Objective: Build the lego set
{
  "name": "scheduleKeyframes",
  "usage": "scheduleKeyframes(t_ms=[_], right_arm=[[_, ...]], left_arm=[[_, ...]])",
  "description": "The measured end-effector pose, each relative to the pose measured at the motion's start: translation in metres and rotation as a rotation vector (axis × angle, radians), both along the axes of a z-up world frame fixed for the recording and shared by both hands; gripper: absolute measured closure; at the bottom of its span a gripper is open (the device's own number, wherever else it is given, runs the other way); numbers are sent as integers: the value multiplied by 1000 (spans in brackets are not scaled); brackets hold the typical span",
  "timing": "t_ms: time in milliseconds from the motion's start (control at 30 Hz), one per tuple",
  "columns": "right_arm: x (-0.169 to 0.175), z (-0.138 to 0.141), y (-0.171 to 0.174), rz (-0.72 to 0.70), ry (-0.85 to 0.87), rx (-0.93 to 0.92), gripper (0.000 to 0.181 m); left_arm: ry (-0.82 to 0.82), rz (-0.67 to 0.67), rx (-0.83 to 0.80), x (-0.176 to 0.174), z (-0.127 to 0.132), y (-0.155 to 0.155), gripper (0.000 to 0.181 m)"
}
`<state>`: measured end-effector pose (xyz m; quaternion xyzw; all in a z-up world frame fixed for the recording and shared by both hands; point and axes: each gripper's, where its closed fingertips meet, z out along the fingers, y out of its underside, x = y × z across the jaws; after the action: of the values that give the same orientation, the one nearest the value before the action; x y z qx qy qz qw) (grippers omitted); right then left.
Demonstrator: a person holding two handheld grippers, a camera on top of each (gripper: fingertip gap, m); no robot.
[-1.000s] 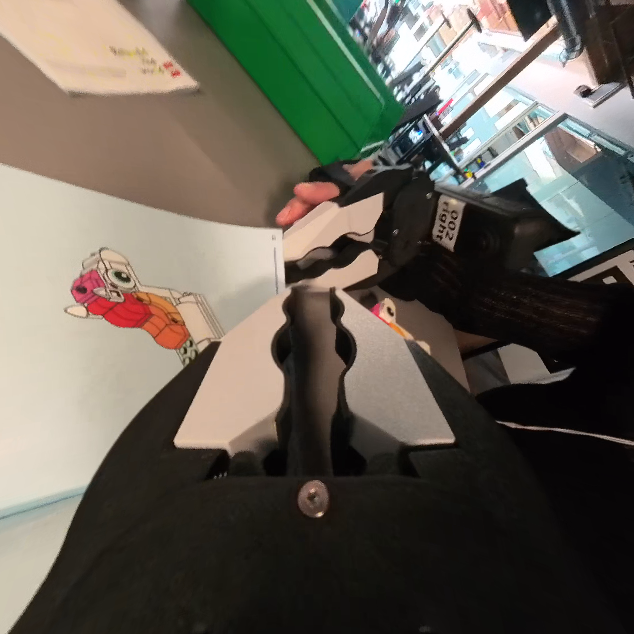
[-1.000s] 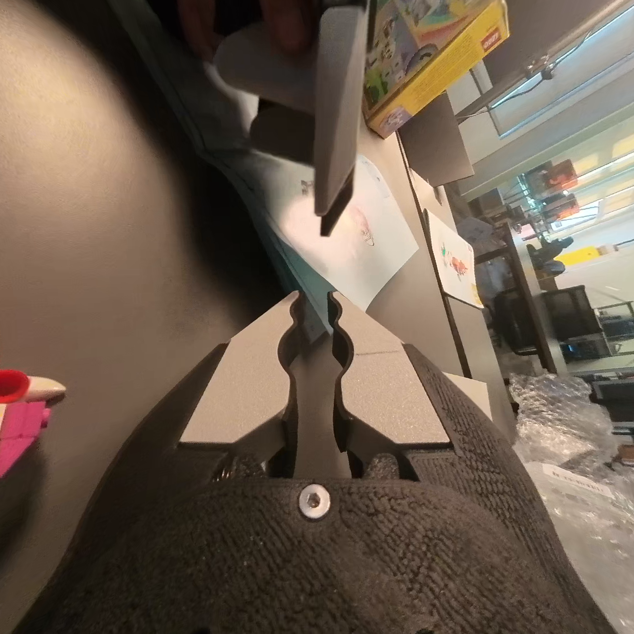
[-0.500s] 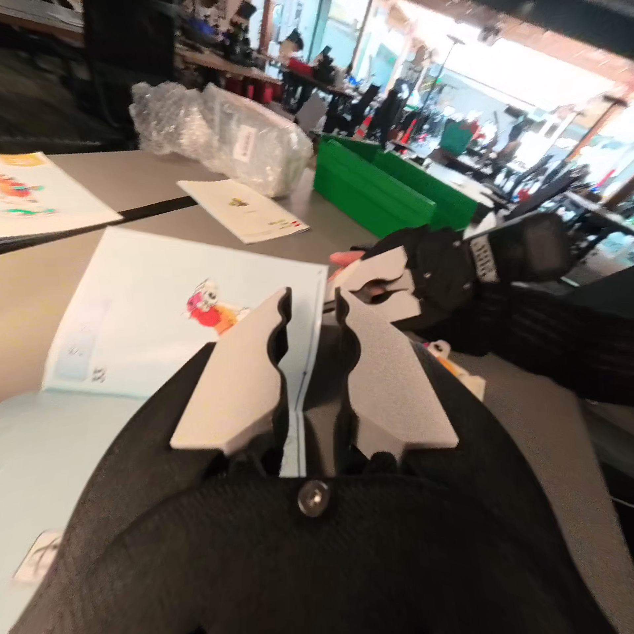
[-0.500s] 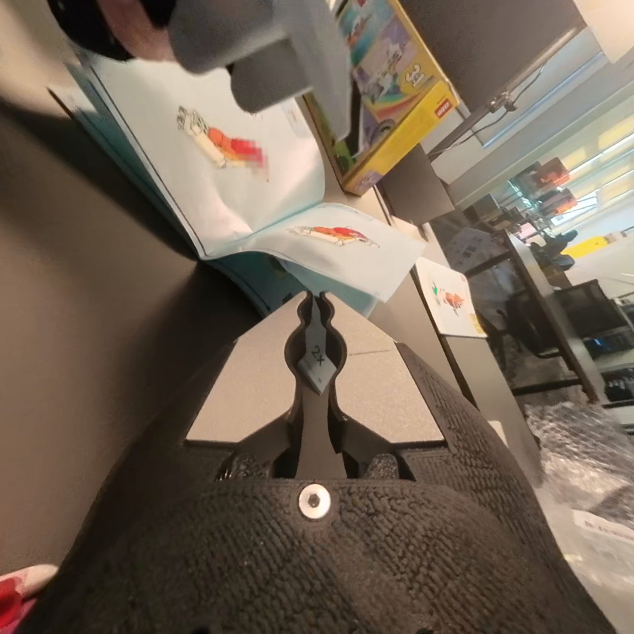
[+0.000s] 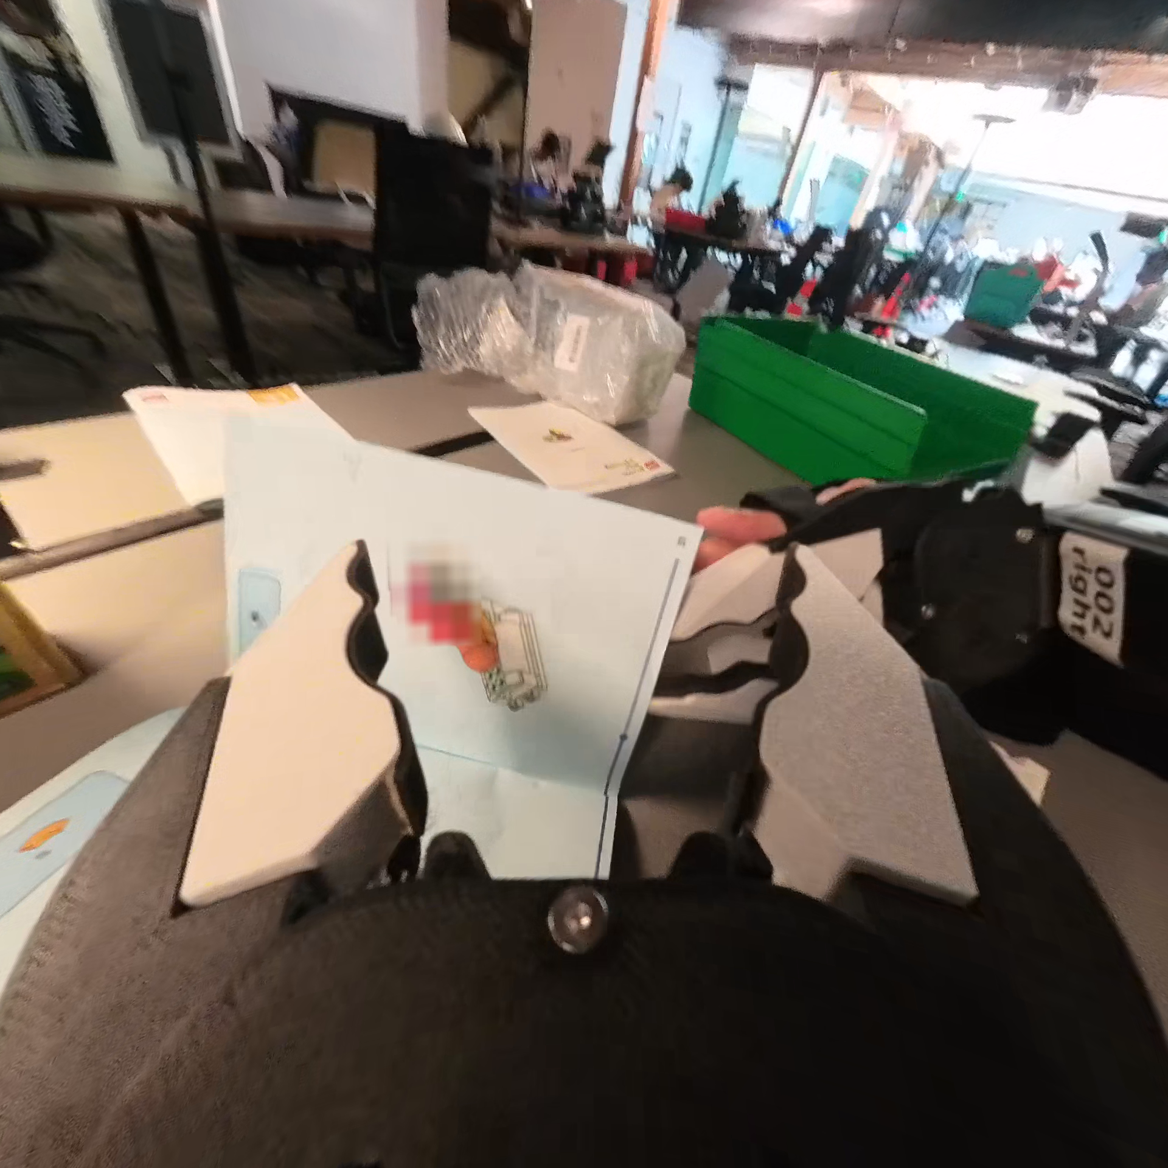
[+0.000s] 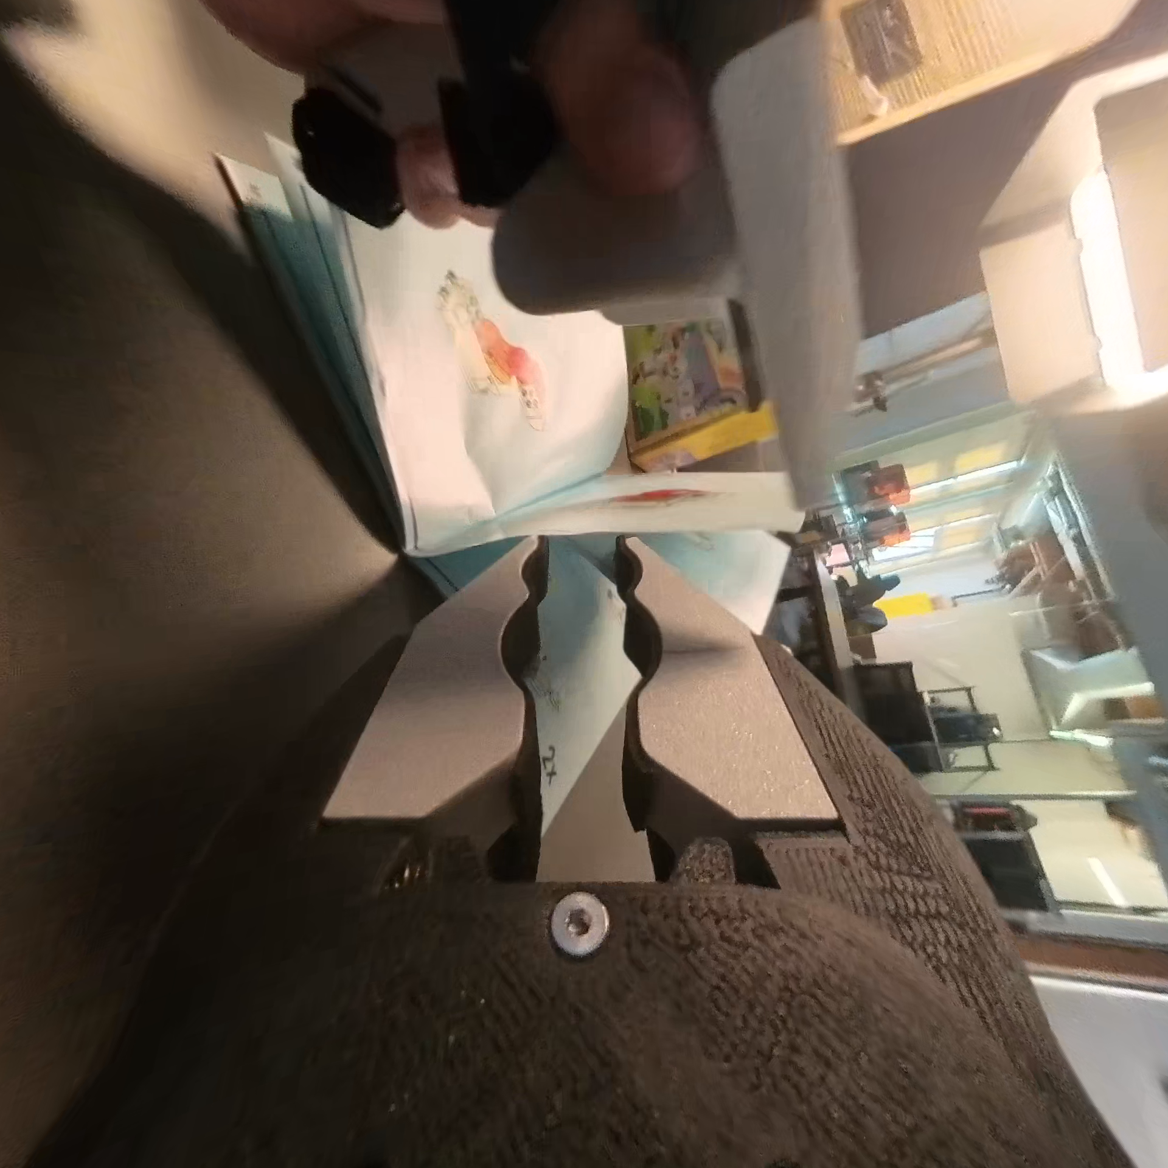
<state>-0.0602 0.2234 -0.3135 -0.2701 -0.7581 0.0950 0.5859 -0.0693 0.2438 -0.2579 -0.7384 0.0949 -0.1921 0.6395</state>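
My left gripper [image 5: 572,569] is spread wide, and a light blue booklet page [image 5: 537,569] stands up between its fingers without touching them. My right gripper [image 6: 578,550] has a narrow gap, with a page corner [image 6: 572,714] inside it; I cannot tell if it pinches. Only the right view shows the yellow lego box [image 6: 695,404] farther off. Only the left view shows the green bin [image 5: 853,404] on the table [image 5: 708,442].
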Motion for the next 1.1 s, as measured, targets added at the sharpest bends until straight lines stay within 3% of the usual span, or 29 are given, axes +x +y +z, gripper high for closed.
scheduleKeyframes(t_ms=[133, 267, 333, 433, 667, 933, 1033, 1100], right_arm=[[-12, -8, -17, 64, -55, 32, 155], [-22, -15, -23, 81, -105, 27, 150], [-26, -20, -22, 67, -137, 11, 147], [-24, -32, -15, 26, -201, 3, 145], [-9, -40, 16, -105, -302, -20, 148], [31, -49, 43, -243, -492, -227, 146], [46, -32, 53, -295, -489, -254, 141], [53, -10, 35, -250, -449, -376, 129]], left_arm=[[-31, 115, 176, -21, 33, -23, 62], [67, 251, 247, -47, 48, -47, 95], [108, 290, 162, -57, 36, -47, 107], [174, 260, -39, -63, -3, -41, 125], [370, 220, -452, -64, -84, -38, 128], [471, 149, -493, -48, -103, -35, 127], [493, 128, -474, -44, -104, -32, 127], [468, 108, -448, -38, -99, -30, 127]])
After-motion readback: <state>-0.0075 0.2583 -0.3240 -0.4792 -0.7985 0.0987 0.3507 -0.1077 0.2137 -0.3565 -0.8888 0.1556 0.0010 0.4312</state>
